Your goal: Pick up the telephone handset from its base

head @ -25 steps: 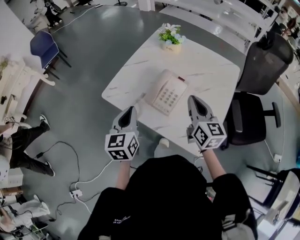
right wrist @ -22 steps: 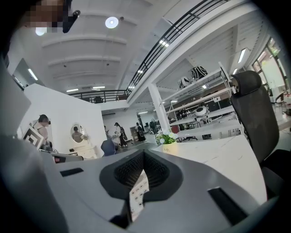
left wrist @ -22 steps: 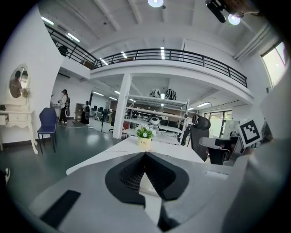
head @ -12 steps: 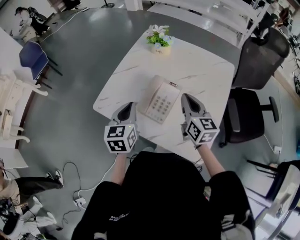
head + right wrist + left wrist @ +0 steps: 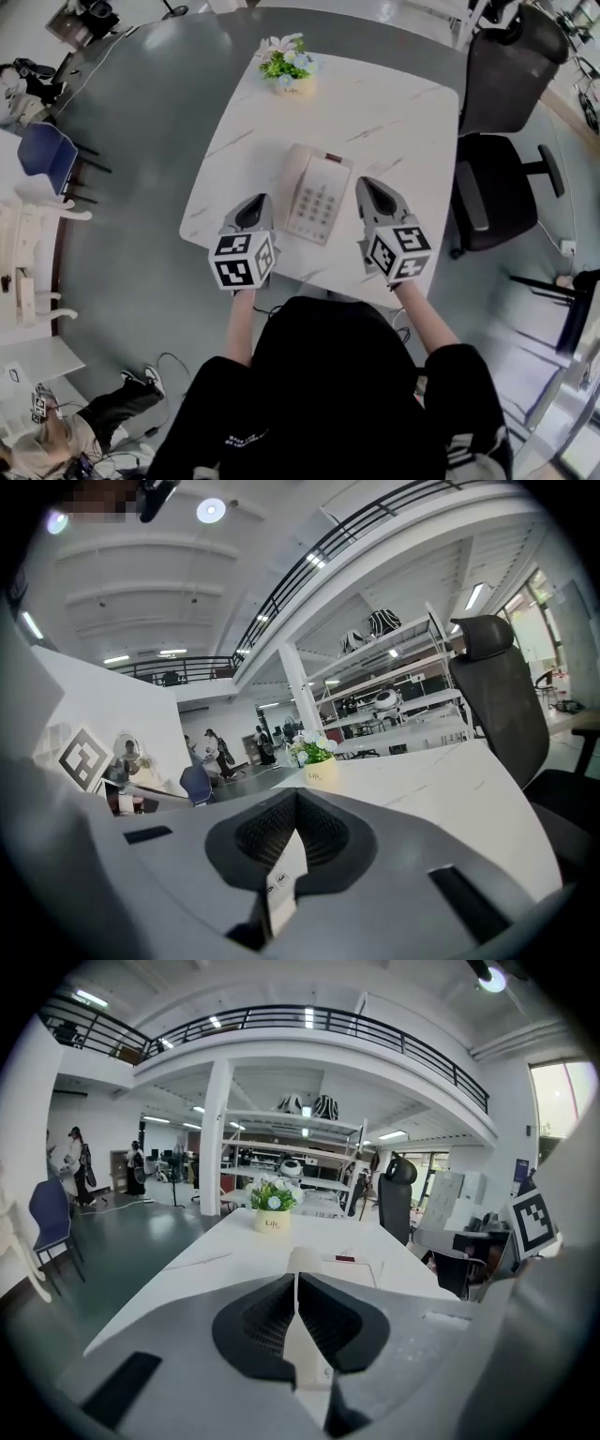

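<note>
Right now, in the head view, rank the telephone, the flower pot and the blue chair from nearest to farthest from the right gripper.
1. Telephone, just left of the right gripper.
2. Flower pot, at the far edge of the table.
3. Blue chair, far off to the left.

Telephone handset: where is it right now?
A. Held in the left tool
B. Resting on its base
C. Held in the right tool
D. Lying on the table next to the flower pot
B: the handset lies along the left side of its base, and the left tool and right tool flank the phone, both shut with nothing between their jaws.
</note>
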A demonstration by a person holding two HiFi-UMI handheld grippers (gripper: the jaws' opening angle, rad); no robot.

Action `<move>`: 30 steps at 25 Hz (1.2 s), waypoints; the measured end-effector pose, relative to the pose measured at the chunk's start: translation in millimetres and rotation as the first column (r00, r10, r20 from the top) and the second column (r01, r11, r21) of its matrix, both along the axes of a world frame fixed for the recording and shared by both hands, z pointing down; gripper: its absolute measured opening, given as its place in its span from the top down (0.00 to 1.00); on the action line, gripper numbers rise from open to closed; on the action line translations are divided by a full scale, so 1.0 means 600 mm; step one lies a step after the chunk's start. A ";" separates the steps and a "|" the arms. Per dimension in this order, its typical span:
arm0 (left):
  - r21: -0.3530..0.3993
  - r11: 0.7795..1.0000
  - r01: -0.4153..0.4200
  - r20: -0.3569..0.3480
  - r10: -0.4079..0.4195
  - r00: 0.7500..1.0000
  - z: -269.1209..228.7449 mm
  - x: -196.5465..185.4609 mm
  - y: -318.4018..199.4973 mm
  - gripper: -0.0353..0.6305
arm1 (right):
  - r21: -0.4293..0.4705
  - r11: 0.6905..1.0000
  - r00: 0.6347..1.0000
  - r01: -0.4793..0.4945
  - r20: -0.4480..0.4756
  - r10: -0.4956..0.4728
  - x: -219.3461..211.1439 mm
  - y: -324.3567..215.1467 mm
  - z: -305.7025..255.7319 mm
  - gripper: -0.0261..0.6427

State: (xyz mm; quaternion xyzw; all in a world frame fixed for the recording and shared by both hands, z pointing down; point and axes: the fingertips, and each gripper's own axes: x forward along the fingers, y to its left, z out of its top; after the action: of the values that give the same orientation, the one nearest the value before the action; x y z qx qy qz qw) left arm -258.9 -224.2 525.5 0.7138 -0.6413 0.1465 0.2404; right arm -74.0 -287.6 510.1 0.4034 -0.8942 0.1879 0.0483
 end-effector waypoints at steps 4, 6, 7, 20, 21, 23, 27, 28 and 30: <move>-0.057 0.996 -0.069 0.006 0.070 0.998 0.019 0.010 -0.026 0.95 | -0.033 0.998 0.999 -0.051 -0.014 0.050 0.010 0.002 0.022 0.98; -0.070 0.993 -0.092 0.006 0.092 0.996 0.027 0.013 -0.043 0.93 | -0.045 0.995 0.997 -0.083 -0.007 0.083 0.014 -0.009 0.031 0.98; -0.076 0.992 -0.103 0.003 0.103 0.995 0.030 0.014 -0.052 0.91 | -0.047 0.994 0.995 -0.098 -0.004 0.097 0.016 -0.013 0.033 0.98; -0.192 0.954 -0.229 0.013 0.236 0.972 0.103 0.055 -0.118 0.52 | -0.069 0.984 0.986 -0.166 0.004 0.166 0.018 -0.030 0.053 0.97; -0.203 0.951 -0.235 0.012 0.242 0.970 0.110 0.057 -0.120 0.52 | -0.073 0.983 0.985 -0.170 0.003 0.171 0.020 -0.030 0.055 0.98; -0.226 0.943 -0.246 0.013 0.255 0.967 0.122 0.059 -0.123 0.52 | -0.078 0.981 0.984 -0.178 0.003 0.178 0.023 -0.032 0.059 0.97; -0.262 0.931 -0.255 0.016 0.268 0.963 0.141 0.060 -0.128 0.52 | -0.091 0.977 0.981 -0.192 0.005 0.193 0.029 -0.032 0.068 0.98; -0.274 0.927 -0.256 0.018 0.271 0.962 0.145 0.060 -0.128 0.52 | -0.093 0.976 0.980 -0.195 0.006 0.196 0.030 -0.032 0.069 0.98; -0.300 0.919 -0.256 0.020 0.275 0.961 0.153 0.060 -0.126 0.52 | -0.098 0.975 0.979 -0.201 0.009 0.203 0.031 -0.033 0.070 0.98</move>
State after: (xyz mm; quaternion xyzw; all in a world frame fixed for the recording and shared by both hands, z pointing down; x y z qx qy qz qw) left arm -222.9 -300.0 617.2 0.7454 -0.5167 0.2936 0.3020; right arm -55.3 -307.1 552.1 0.4876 -0.8389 0.2386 0.0398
